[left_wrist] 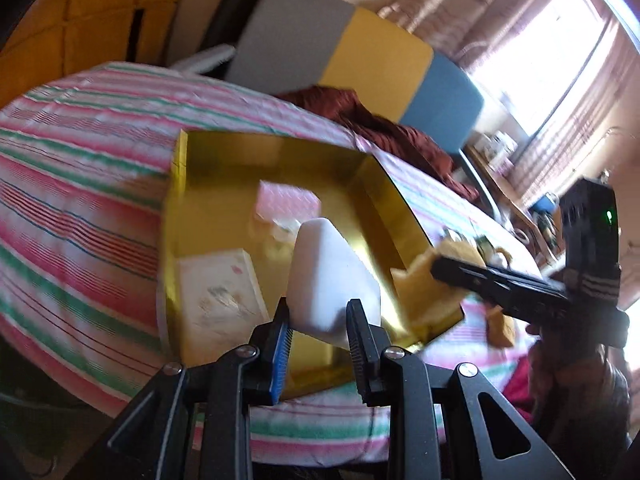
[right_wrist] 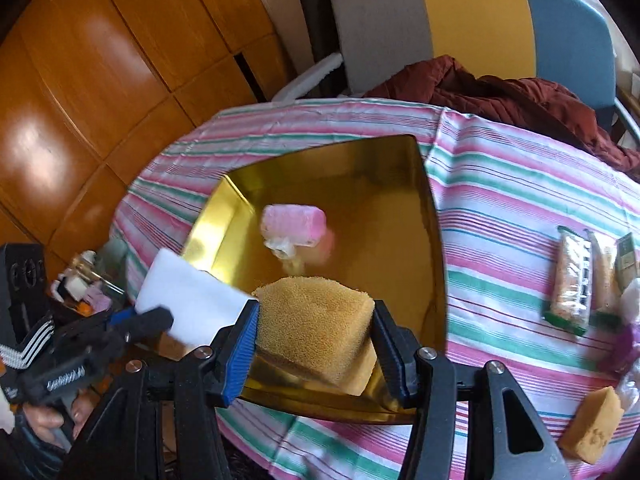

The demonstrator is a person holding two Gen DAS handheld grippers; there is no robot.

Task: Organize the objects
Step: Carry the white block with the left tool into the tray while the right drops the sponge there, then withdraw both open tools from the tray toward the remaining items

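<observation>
Your bench (right_wrist: 500,184) wears a pink, green and white striped cloth that runs round-edged at the far left, with the orange wooden panel wall (right_wrist: 100,80) behind it and a grey, yellow and blue chair back (right_wrist: 460,20) at the far side. A dark red crumpled garment (right_wrist: 520,96) spills from the chair onto the far edge of the cloth.

The shiny gold rectangular tray (right_wrist: 380,184) sits in the middle of the cloth, its raised walls standing on all sides; striped cloth lies bare between its right wall and the wrapped snack bars (right_wrist: 572,280). Inside the tray you have a pink wrapped block (right_wrist: 294,224) near the centre and a pale flat printed box (left_wrist: 220,292) against one wall; much of the gold floor beyond the pink block is uncovered.

Your left gripper (left_wrist: 320,320) is clamped on the white foam block (left_wrist: 332,276), held above the tray's near wall. Your right gripper (right_wrist: 316,344) is clamped on the large yellow porous sponge (right_wrist: 316,320), just over the tray's near rim, beside the white block. A smaller yellow sponge (right_wrist: 592,424) lies on the cloth near the bench's right edge, well apart from the tray.
</observation>
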